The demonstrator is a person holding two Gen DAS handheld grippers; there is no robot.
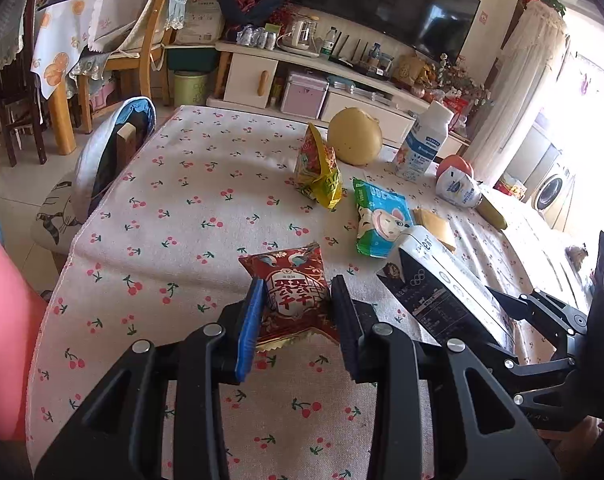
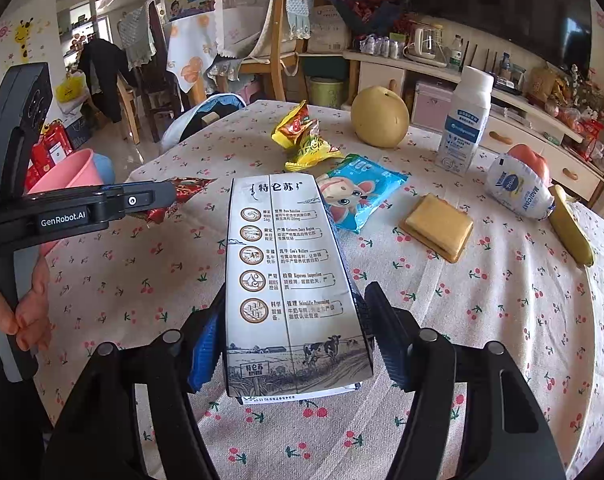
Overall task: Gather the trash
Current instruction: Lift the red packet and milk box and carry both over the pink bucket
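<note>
Standing beside the table: I am watching a person working two handheld grippers over the cherry-print tablecloth (image 2: 501, 320), each one carrying a piece of trash.

Left gripper (image 1: 296, 308): its blue and black pads are clenching a small red foil snack packet (image 1: 292, 292) — the packet is sitting between the fingers, just above the cloth.

Right gripper (image 2: 294, 344): its fingers are grasping a tall grey-and-white printed milk carton (image 2: 290, 280) by its lower end; the carton is leaning away from the camera, over the table.

Bin: a pink plastic tub (image 1: 6, 328) is waiting beside the table on the left side, well apart from the carton. I cannot tell whether anything is lying in it yet.

Being done: two pieces appear to be picked up and on their way, though neither is reaching the tub so far.

Remaining on the cloth: a crumpled yellow-and-red snack wrapper (image 2: 302, 140), a blue cartoon-mouse snack pouch (image 2: 357, 192) and a squashed white plastic bottle (image 2: 517, 192) are probably trash too.

Doubtful items: an upright white drink bottle (image 2: 465, 120), a round yellow pear (image 2: 379, 116), a yellow banana (image 2: 569, 228) and a flat yellow biscuit-like square (image 2: 437, 226) may be staying — most of the collecting is looking unfinished.
</note>
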